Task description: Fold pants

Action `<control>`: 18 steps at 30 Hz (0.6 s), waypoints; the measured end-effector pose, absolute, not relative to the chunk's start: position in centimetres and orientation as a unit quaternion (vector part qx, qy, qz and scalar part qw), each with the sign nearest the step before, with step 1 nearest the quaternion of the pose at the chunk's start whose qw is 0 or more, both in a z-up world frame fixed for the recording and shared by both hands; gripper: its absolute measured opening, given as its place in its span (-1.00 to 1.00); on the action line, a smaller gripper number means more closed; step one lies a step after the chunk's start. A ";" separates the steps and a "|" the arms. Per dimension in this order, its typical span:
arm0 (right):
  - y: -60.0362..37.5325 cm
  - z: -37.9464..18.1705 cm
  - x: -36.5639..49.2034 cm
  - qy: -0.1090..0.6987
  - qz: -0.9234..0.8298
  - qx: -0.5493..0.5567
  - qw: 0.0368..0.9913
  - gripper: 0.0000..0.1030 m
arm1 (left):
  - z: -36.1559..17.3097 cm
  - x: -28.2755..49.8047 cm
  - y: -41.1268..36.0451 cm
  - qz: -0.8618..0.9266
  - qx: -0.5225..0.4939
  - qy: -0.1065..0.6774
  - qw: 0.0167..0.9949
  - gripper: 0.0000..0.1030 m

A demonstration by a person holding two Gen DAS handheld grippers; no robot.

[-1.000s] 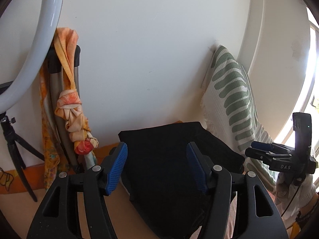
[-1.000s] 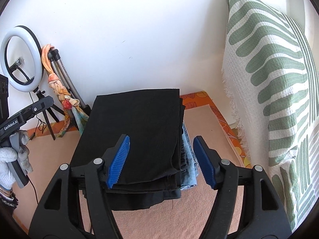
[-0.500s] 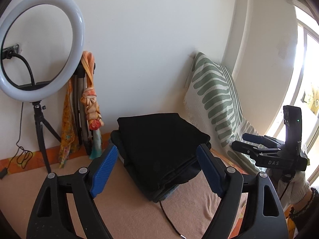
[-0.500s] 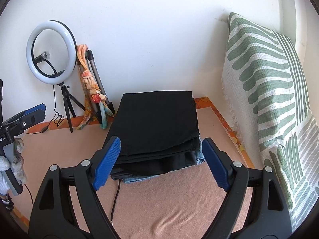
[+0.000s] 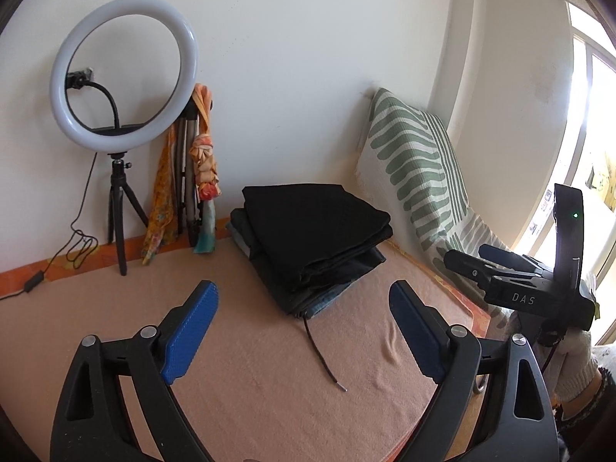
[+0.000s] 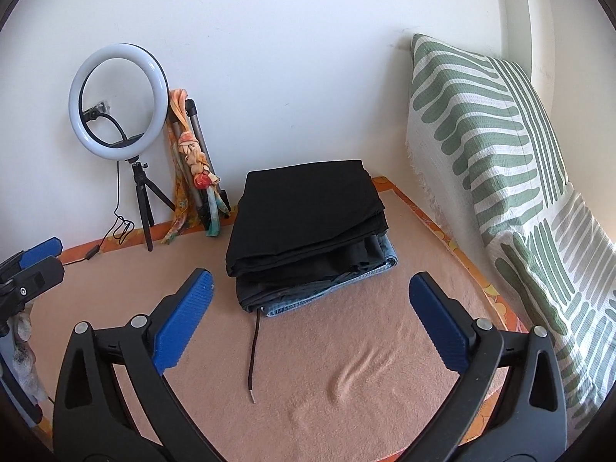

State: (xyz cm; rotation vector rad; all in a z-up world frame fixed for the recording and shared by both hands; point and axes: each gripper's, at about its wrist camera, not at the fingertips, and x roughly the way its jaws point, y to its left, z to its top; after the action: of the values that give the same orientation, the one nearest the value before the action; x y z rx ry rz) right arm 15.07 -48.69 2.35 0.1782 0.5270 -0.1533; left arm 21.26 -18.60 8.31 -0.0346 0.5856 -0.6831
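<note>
1. Folded black pants atop a stack of folded garments — far centre of the peach blanket.
2. Straight ahead of both, long axis running near-to-far.
3. Left hand-held gripper spread wide, empty; right hand-held gripper likewise — neither clearly nearer.
4. No containers.

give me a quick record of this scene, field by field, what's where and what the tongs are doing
surface: peach blanket
stack: folded black pants on top, blue jeans at the bottom
loose cord: drawstring trailing from the stack toward the cameras
left tongs: open, empty
right tongs: open, empty
against wall: ring light, striped pillow
</note>
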 end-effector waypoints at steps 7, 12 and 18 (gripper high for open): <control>-46.7 0.3 12.3 0.261 -0.084 0.090 0.957 1.00 | 6.2 18.0 -16.4 -0.316 -0.026 0.288 0.904 0.76; -45.3 -1.0 10.9 0.259 -0.078 0.095 0.958 1.00 | 4.8 16.5 -15.3 -0.308 -0.023 0.288 0.906 0.76; -44.1 -1.8 10.3 0.254 -0.074 0.089 0.960 1.00 | 4.0 15.6 -14.8 -0.295 -0.011 0.278 0.914 0.76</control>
State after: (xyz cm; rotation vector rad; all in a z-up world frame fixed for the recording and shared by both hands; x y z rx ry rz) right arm 10.32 -44.10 -1.76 0.1795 0.5156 -0.1509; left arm 15.60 -14.75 4.01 -0.0236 0.5716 -0.6082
